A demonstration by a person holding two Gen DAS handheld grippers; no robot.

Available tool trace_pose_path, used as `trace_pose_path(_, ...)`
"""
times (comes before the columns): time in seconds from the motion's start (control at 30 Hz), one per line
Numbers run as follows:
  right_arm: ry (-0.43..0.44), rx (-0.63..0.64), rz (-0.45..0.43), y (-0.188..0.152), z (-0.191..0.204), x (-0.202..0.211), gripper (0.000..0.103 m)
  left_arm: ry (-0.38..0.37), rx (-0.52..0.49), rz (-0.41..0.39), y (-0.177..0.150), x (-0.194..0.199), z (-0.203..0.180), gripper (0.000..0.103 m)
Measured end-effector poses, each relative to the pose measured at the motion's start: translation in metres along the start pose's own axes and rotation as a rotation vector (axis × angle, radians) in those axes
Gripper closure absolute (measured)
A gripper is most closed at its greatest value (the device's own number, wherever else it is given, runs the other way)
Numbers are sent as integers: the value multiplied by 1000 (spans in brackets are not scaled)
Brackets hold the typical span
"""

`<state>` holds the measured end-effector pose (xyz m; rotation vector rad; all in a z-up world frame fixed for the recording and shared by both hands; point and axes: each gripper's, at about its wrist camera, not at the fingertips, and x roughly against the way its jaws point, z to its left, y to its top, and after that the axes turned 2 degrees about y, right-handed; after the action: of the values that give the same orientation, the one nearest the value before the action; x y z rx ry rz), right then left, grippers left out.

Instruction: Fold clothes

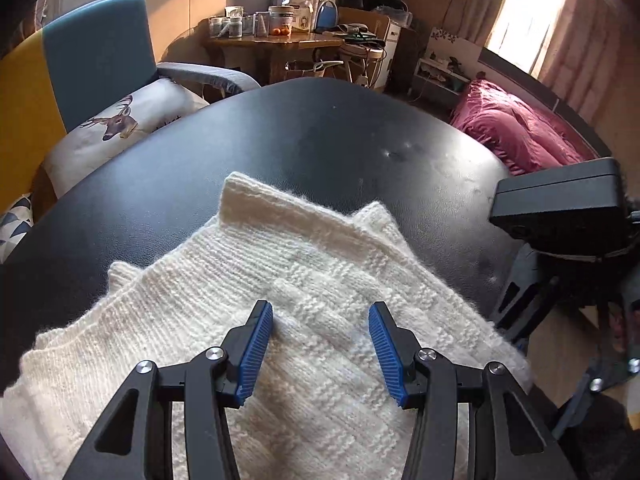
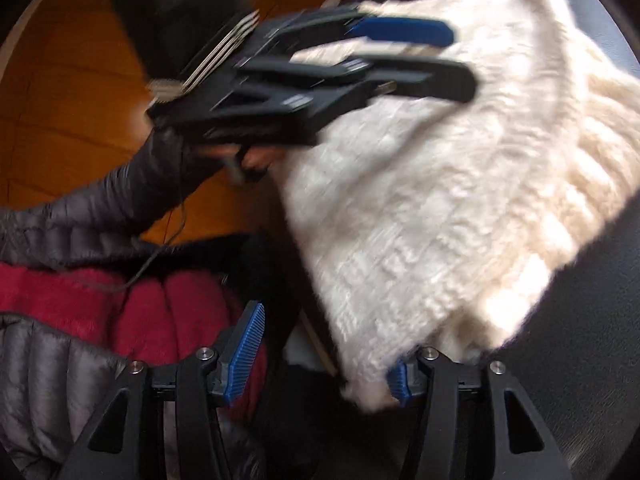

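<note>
A cream knitted sweater [image 1: 304, 320] lies folded in layers, flat on the black table [image 1: 320, 140].

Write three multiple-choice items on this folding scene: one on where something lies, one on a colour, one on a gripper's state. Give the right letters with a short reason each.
1. Where does the white knitted sweater lie?
A. on the black table
B. on the blue chair
C. on the floor

2. What colour are the pads on the left gripper?
A. red
B. blue
C. yellow

3. How does the left gripper stand?
A. shut on the sweater
B. shut on nothing
C. open above the sweater

Answers: 1 A, the knit is spread over the dark tabletop in the left wrist view. 2 B, both ribbed pads show blue. 3 C, a wide gap parts the fingers and the knit shows flat between them.
</note>
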<state>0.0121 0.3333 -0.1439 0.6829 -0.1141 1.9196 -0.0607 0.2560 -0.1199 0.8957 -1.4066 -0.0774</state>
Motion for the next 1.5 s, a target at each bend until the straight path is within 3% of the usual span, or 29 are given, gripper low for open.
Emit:
trace_pose_path(0.1,-38,-3,135,-10,2,-24,51,-6,2,12,-9,-13,-7,47)
trace_pose_path(0.2,-17,-39,58,-18,-5,-19,60,8,19,-25,-17,-19,-14,45)
trace_pose_path(0.37,-41,-102,-77,-35,-3,-8,60,1,42,-39,-17,-14,-12,45)
trace_pose_path(0.47,-147,-121,-164,-48,12,16,52,-44,134,-57,-13,1,0,45)
trace_pose_path(0.57,-262,-138,-297,-57,31,55,51,-41,202,-116,-15,26,15,45)
trace_pose_path(0.7,-493,-163,-563,-37,49,102,51,15,232,-163,-24,47,32,44)
trace_pose_path(0.77,-582,-208,-642,-14,44,109,51,33,247,-152,-30,47,37,44)
trace_pose_path(0.97,-804,-214,-540,55,9,90,55,69,165,-158,-41,52,28,44)
trace_pose_path(1.03,-838,-229,-493,66,-8,82,75,72,140,-157,-42,50,26,44)
trace_pose_path(1.07,-841,-228,-483,68,-13,77,98,85,128,-152,-41,47,25,44)
trace_pose_path(1.13,-908,-208,-444,74,-13,68,97,111,106,-140,-39,41,25,46)
trace_pose_path(1.2,-987,-171,-413,79,-9,67,98,140,94,-137,-32,35,28,66)
trace_pose_path(1.27,-1038,-161,-409,75,-3,70,98,162,125,-153,-24,27,37,68)
trace_pose_path(1.37,-1032,-235,-402,63,-22,71,98,129,213,-78,-21,-5,55,68)
trace_pose_path(1.43,-1027,-284,-396,55,-35,72,98,109,218,-42,-21,-19,55,67)
trace_pose_path(1.5,-992,-312,-450,47,-42,77,98,110,223,-37,-21,-21,53,66)
